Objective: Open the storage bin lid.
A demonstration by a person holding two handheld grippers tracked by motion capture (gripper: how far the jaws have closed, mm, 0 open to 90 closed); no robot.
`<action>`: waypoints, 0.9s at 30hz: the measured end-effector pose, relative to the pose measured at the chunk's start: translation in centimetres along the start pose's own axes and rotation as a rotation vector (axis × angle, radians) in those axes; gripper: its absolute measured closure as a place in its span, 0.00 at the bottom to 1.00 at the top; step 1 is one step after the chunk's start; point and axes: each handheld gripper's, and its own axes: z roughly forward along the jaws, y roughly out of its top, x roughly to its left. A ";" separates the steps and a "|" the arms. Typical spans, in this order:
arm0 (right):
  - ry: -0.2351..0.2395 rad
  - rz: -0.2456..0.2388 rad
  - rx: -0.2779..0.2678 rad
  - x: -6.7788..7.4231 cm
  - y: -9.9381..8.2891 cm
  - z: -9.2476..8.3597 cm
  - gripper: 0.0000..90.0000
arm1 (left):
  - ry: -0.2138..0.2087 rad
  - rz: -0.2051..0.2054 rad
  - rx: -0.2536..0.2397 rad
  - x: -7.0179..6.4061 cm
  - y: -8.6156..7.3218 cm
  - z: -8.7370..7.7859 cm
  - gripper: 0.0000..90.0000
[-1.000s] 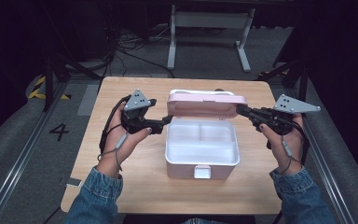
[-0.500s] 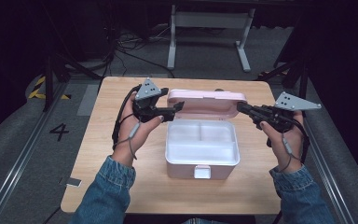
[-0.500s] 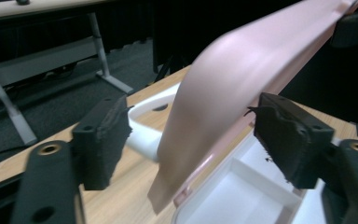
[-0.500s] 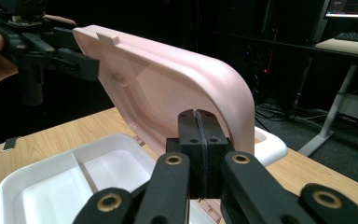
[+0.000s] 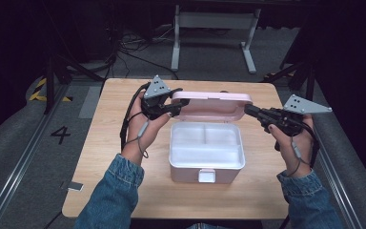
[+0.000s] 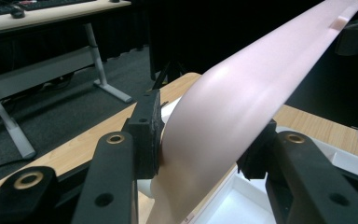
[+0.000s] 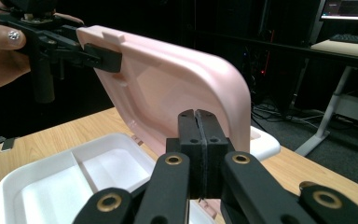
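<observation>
Left hand-held gripper (image 6: 200, 140) astride pink lid's (image 6: 242, 93) end edge.

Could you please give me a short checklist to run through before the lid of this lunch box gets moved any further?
1. Left gripper on the pink lid: ok; its jaws have just been closing, with the lid's edge between them and the pads against it.
2. Right gripper free of the lid: ok; jaws shut together with nothing between them, beside the lid's right end.
3. Lid upright and open: ok; it stands over the rear of the white box.
4. Box compartments empty: ok.
5. Box squarely on the table, away from its edges: ok.
6. Hinge condition: cannot tell; hidden behind the lid.
</observation>
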 end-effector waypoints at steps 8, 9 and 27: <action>-0.025 0.006 0.046 -0.6 -0.6 -1.7 1.00 | -0.010 -0.006 0.014 0.8 0.4 0.4 0.68; -0.029 0.009 0.048 -0.6 -0.7 -1.9 1.00 | -0.010 -0.008 0.014 0.9 0.4 0.5 0.68; -0.131 0.019 0.058 -1.3 -1.7 -6.1 0.99 | -0.019 -0.073 0.066 3.9 1.5 3.2 0.70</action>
